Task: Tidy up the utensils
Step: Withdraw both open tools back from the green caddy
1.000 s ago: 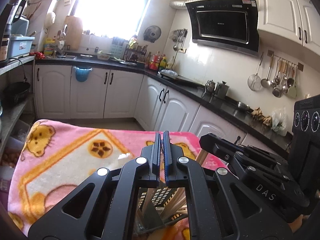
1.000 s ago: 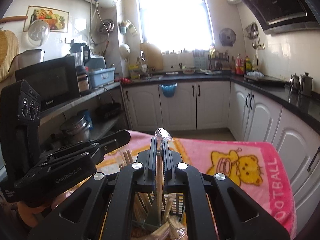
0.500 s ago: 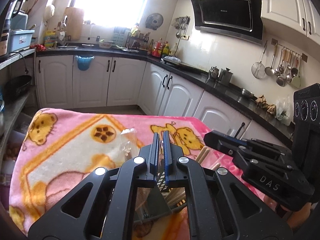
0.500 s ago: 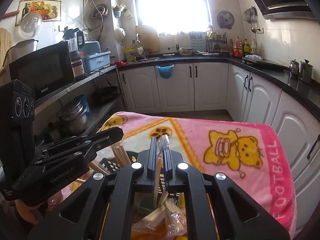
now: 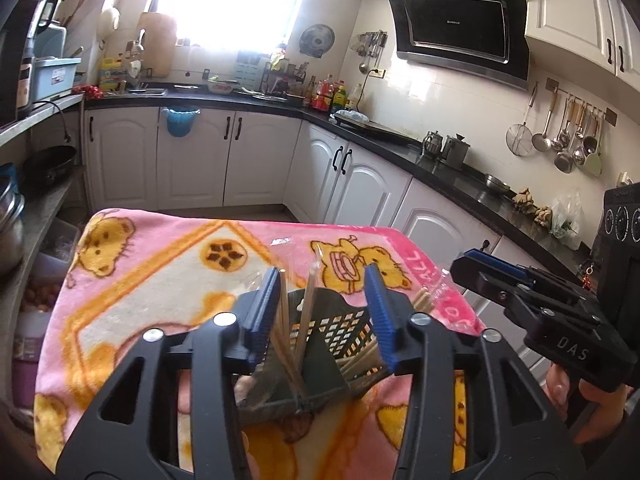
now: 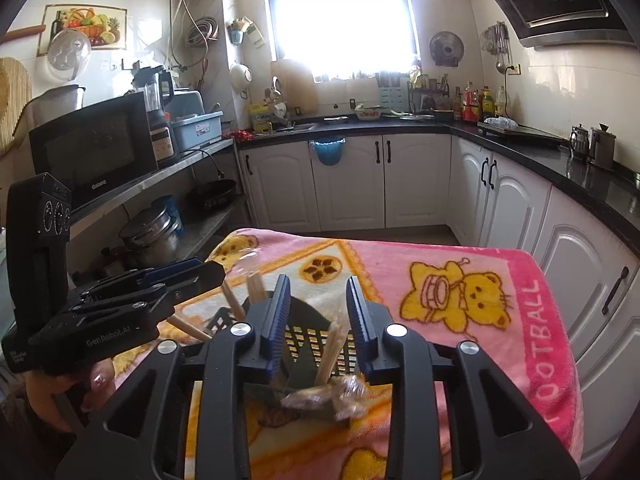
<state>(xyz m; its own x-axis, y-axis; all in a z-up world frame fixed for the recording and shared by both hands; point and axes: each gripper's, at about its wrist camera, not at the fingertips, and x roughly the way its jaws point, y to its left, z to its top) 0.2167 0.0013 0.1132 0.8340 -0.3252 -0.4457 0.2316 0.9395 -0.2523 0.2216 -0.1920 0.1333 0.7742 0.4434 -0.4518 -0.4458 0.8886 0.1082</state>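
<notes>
Your left gripper [image 5: 322, 292] hangs over the near end of the black slotted basket [image 5: 340, 332], which sits on the pink cartoon-bear blanket [image 5: 168, 280] covering the table. Its jaws have just been opening and now stand apart, blue pads clear of everything. Wrapped wooden chopsticks [image 5: 304, 312] lean upright in the basket in the gap between the pads; one stick lies close to the left pad, and you cannot tell from this view whether it touches. More chopstick tips [image 5: 424, 300] poke up just past the right pad, inside clear plastic wrap.

Further right in the same view, your right gripper [image 5: 496, 276] reaches in from the side, held in a hand [image 5: 592, 404] at the picture's edge.

From the right wrist camera, the left gripper [image 6: 188, 276] enters from the left, with fingertips of the hand [image 6: 94, 384] under its handle. Chopsticks [image 6: 240, 300] stand in the basket [image 6: 312, 340] just beyond its tip.

Your right gripper [image 6: 318, 300] also hovers over the basket. Its jaws have just been opening too; they are spread, gripping nothing. A wrapped chopstick [image 6: 332, 348] leans in the basket between the pads, apart from both, and a crumpled clear wrapper [image 6: 340, 394] with more sticks lies across the basket's near rim. The blanket [image 6: 460, 272] stretches off to the right, bare there but for its bear print and lettering.
</notes>
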